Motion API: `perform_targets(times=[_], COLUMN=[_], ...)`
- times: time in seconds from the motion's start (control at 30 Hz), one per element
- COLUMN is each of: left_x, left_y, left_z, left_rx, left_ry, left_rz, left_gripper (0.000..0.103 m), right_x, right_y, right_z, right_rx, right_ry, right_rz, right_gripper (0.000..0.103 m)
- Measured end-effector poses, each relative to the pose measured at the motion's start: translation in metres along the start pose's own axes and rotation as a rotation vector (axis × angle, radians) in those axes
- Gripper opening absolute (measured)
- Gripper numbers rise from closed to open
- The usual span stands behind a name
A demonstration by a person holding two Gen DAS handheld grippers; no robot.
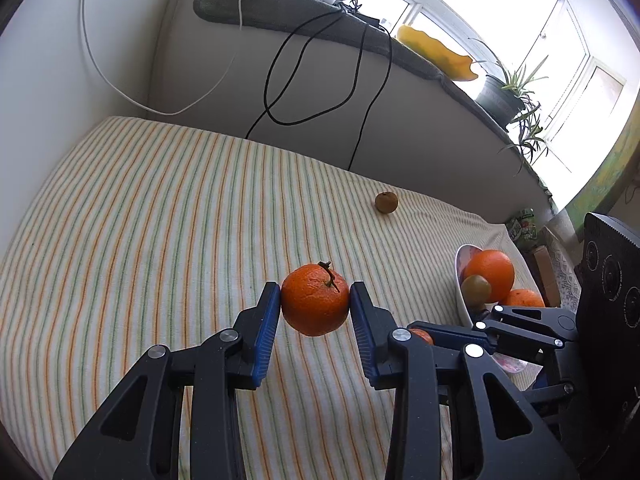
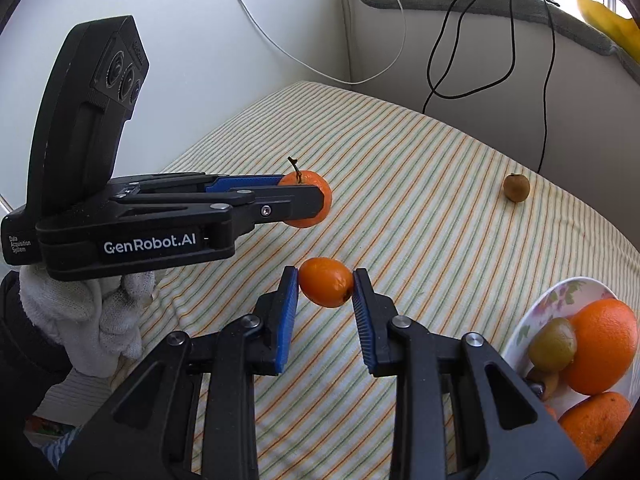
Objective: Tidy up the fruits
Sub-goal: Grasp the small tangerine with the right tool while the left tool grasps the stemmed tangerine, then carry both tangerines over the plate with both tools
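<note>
1. Left gripper [image 1: 315,300] is clamped on a stemmed mandarin [image 1: 315,300], lifted clear of the striped cloth [image 1: 160,220]; stem tilts up and away from the camera.
2. Right gripper [image 2: 326,284] is clamped on a small oval orange fruit [image 2: 326,283], its long axis running pad to pad, slightly tilted.
3. Only the right wrist view shows the white-gloved hand [image 2: 88,320] under the left gripper, side-on.
4. The left wrist view hides most of that oval fruit behind its own finger.
5. Bowl [image 2: 532,320] at right holds oranges and a greenish fruit; a brown fruit [image 1: 386,202] lies alone on the cloth, well apart.
</note>
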State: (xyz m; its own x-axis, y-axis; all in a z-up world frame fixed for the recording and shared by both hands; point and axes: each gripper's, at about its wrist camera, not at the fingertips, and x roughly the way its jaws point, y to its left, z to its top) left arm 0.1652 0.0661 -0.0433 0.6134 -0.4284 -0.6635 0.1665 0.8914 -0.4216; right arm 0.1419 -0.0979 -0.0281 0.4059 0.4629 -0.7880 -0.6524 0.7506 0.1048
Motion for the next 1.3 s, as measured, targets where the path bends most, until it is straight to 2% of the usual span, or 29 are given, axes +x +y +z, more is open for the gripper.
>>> perform_targets(times=[0.13,0.57,0.87,1.3], left_x=[-0.003,0.005,0.021,0.037], left_y=[-0.017,-0.080,-0.117,-0.152], left_z=[0.000,-0.014,-0.021,-0.031], left_rx=[0.018,0.094,0.140,0.192], left_ry=[-0.004,0.016,0.049,0.081], left_rz=[-0.021,-0.096,-0.139,-0.159], left_gripper=[0.034,0.034,0.034,0.034], right_x=[-0.027,-0.096,-0.110,-0.111], right_y=[-0.009,-0.040,-0.051,-0.049], right_z=[-0.014,-0.067,-0.089,-0.095], right_rx=[0.036,0.105,0.100,0.053], right_ry=[-0.036,-0.084,-0.073,-0.064], right_rz=[-0.005,-0.131,-0.223,-0.266], right_gripper=[0.029,0.029,0.029,0.029])
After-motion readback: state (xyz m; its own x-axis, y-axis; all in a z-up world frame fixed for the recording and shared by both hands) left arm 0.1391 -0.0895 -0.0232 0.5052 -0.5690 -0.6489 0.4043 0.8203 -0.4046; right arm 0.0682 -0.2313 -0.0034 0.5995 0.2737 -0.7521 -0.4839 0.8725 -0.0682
